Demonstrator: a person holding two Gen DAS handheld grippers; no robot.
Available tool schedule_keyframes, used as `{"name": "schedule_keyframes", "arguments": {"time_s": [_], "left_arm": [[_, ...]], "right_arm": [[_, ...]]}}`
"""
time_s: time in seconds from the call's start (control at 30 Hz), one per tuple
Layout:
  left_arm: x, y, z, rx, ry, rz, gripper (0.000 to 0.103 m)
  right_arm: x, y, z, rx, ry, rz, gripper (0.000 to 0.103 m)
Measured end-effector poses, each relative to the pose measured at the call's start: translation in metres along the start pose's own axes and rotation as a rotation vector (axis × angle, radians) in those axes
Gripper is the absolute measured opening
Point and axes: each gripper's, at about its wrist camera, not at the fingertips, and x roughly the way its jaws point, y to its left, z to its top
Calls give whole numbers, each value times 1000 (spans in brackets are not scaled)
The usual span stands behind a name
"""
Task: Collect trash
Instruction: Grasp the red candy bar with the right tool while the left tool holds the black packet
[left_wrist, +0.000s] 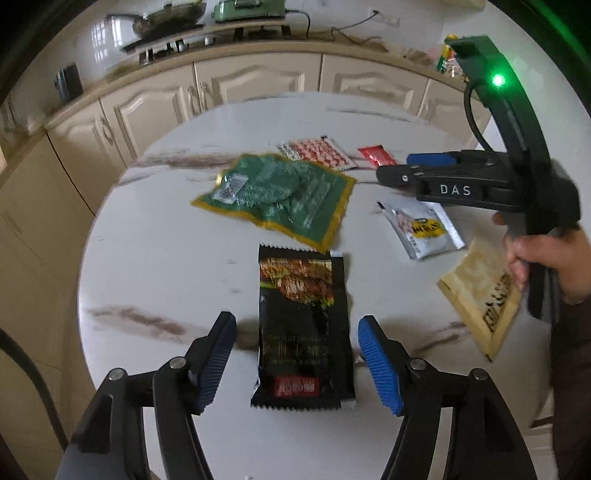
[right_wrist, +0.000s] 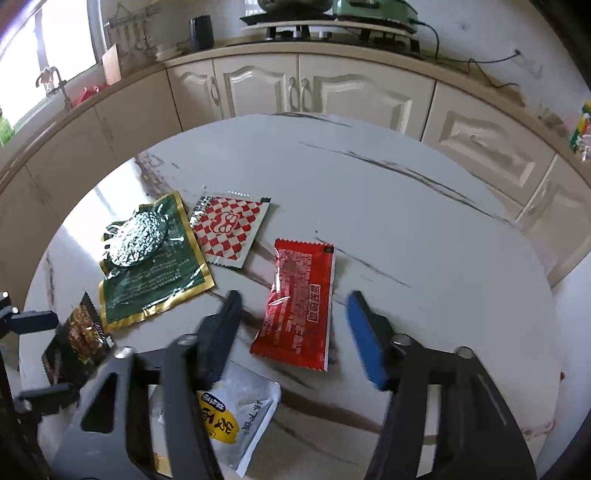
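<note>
Several empty wrappers lie on a round white marble table (left_wrist: 166, 266). My left gripper (left_wrist: 297, 363) is open, its fingers on either side of a black snack wrapper (left_wrist: 304, 332), just above it. My right gripper (right_wrist: 293, 332) is open over a red sachet (right_wrist: 301, 299); it also shows in the left wrist view (left_wrist: 428, 177). A green and gold wrapper (left_wrist: 280, 195) (right_wrist: 151, 258), a red-checked sachet (left_wrist: 317, 153) (right_wrist: 227, 229), a silver and yellow sachet (left_wrist: 421, 229) (right_wrist: 232, 417) and a beige packet (left_wrist: 480, 295) lie around.
Cream kitchen cabinets (right_wrist: 295, 88) curve behind the table, with a stove, a pan (left_wrist: 166, 18) and a green appliance (left_wrist: 251, 9) on the counter. A window and tap (right_wrist: 55, 81) are at the far left.
</note>
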Motion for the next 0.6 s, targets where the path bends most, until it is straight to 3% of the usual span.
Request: {"name": "schedule_keyframes", "arguments": {"time_s": [0.03, 0.07, 0.13, 0.23, 0.3, 0.43, 0.6], "left_arm": [[2, -3, 0, 8, -5, 17, 66], [4, -5, 2, 8, -11, 19, 68], [7, -8, 3, 7, -19, 27, 65], [10, -8, 5, 4, -45, 18, 41], [11, -9, 5, 5, -51, 20, 34], [1, -8, 3, 5, -86, 3, 4], [-5, 0, -4, -12, -78, -30, 3]], "right_arm": [[0, 0, -1, 1, 0, -4, 45], [-1, 0, -2, -1, -1, -10, 33], [-3, -1, -4, 0, -2, -9, 32], [-8, 3, -10, -13, -4, -18, 26], [-12, 5, -15, -10, -2, -19, 22], [-21, 11, -24, -10, -6, -17, 19], [-35, 17, -30, 1, -21, -11, 18]]}}
